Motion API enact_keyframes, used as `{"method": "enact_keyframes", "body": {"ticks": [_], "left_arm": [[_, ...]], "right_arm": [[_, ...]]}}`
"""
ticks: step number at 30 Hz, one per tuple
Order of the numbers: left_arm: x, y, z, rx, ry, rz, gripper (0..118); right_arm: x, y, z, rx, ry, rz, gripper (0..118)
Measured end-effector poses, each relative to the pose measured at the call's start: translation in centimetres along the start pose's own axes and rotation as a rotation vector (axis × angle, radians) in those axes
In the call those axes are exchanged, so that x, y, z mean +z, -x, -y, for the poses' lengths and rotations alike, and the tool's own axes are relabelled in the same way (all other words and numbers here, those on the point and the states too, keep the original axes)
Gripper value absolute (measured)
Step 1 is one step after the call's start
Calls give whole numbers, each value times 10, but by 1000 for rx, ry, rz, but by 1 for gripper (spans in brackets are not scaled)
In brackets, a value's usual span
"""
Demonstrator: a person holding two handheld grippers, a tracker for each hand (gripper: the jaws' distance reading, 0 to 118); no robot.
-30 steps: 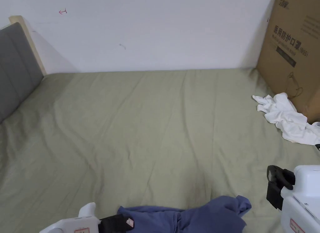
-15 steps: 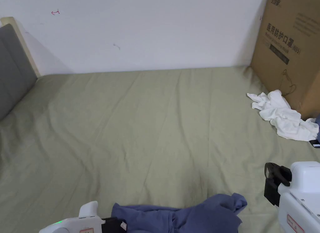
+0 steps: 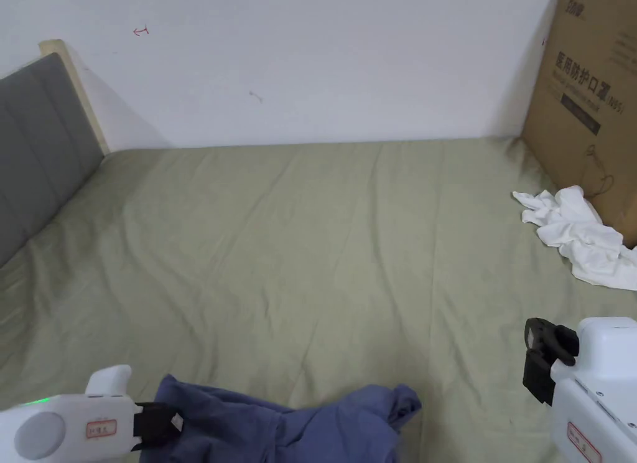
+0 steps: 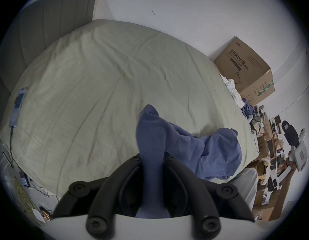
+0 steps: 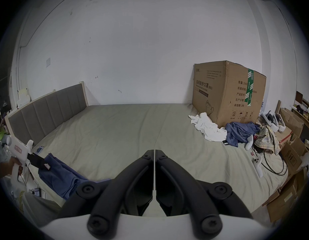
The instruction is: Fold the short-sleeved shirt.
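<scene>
Blue shirt gripped at the bed's near edge
The left gripper (image 4: 152,159) clamps the crumpled blue shirt (image 3: 280,427); the right gripper (image 5: 154,152) hovers closed, holding nothing.

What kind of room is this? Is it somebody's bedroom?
Probably a bedroom that doubles as storage: a bed with a green sheet and a grey padded headboard stands against the wall, and a big cardboard box sits on it beside heaped clothes.

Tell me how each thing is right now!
Blue shirt: crumpled, one end pinched.
Left hand-held gripper: shut on the blue shirt.
Right hand-held gripper: shut, holding nothing.
White cloth: bunched up beside the box.
Box: closed, upright.
Bed sheet: spread out, wrinkled.
</scene>
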State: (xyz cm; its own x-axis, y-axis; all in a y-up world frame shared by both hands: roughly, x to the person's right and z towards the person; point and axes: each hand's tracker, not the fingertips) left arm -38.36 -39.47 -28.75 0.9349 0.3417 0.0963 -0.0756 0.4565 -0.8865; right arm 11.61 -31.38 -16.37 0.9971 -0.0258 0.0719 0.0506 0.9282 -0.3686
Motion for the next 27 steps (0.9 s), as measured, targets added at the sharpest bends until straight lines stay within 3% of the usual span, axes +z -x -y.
{"method": "enact_keyframes", "body": {"ticks": [6,14,20,27], "left_arm": [[7,-60,-13,6,7,68,20],[-40,-152,-15,-41,105,202,20],[-100,-212,8,-96,176,140,21],[-158,-264,45,-264,225,-51,21]], "right_arm": [[1,0,0,-14,-3,-14,4],[11,-14,-2,-19,-15,-1,4],[19,-33,2,-30,-12,40,4],[26,-48,7,-45,-8,78,4]]}}
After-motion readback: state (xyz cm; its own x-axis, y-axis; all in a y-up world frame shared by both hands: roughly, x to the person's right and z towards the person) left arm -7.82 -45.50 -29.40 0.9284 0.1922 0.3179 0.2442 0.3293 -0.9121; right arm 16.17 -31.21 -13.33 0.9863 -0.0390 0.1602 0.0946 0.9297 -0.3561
